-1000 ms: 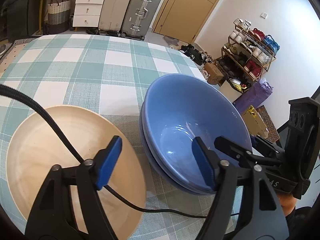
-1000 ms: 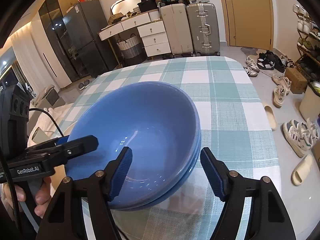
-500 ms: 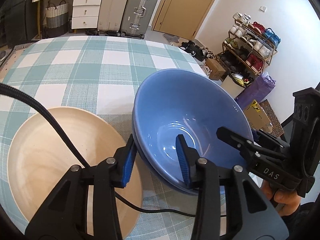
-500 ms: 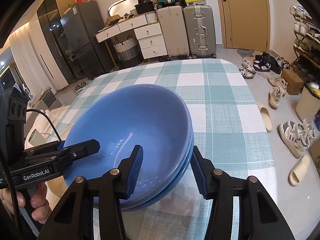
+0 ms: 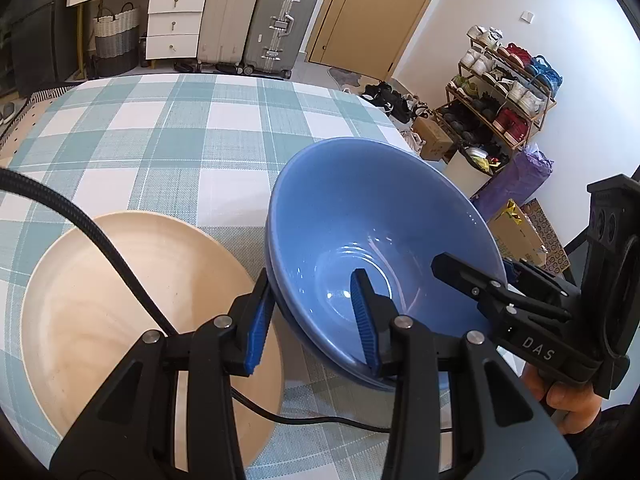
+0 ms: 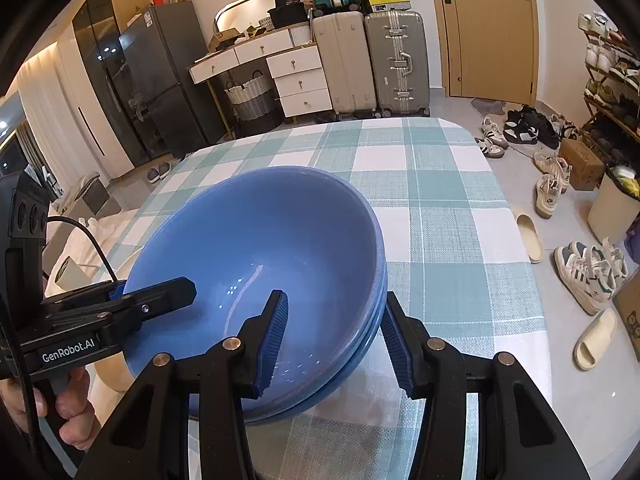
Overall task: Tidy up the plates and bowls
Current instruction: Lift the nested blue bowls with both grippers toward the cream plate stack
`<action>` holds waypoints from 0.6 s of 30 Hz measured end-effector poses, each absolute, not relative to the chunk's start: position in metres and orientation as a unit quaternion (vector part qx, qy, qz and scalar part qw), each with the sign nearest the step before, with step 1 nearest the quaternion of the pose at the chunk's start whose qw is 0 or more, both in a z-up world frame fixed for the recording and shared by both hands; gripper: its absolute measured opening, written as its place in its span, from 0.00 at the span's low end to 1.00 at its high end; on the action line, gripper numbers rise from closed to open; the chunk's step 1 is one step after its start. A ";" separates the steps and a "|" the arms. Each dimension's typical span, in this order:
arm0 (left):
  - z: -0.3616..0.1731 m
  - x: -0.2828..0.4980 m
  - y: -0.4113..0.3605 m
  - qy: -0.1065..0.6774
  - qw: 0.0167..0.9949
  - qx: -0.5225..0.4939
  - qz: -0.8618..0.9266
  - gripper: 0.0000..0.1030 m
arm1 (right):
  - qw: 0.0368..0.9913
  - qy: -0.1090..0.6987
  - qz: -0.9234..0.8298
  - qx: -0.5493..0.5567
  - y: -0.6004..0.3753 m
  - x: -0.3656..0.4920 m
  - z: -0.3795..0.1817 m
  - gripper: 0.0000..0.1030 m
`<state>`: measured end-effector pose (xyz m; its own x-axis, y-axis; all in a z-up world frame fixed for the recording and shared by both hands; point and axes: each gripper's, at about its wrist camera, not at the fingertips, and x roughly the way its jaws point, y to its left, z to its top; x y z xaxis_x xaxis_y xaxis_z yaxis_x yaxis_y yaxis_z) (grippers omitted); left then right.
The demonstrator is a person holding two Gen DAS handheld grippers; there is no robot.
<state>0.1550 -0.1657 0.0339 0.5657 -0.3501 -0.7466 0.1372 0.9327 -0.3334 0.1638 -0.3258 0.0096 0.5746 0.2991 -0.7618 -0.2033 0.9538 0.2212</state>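
Two nested blue bowls sit on the checked tablecloth. My left gripper is shut on their near left rim, one blue pad inside the bowl and one outside against the wall. My right gripper is shut on the opposite rim the same way, and it also shows in the left wrist view as the right gripper. The left gripper reaches in from the left of the right wrist view. A wide beige plate lies just left of the bowls.
A black cable runs across the beige plate. The table extends far behind the bowls; its right edge drops to a floor with shoes and slippers. Suitcases and drawers stand beyond.
Both grippers went from wide apart around the bowls' rims to closed on them, one pad inside and one outside. The hands and the bowls have barely shifted.
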 end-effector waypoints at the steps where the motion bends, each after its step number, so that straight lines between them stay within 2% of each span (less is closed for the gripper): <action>1: 0.034 0.155 -0.165 0.445 0.877 -0.120 -0.139 0.34 | 0.886 0.438 0.142 0.054 -0.326 0.163 0.011 0.48; 18: 0.065 0.115 -0.152 0.417 0.891 -0.115 -0.136 0.34 | 0.899 0.412 0.146 0.042 -0.318 0.133 0.042 0.47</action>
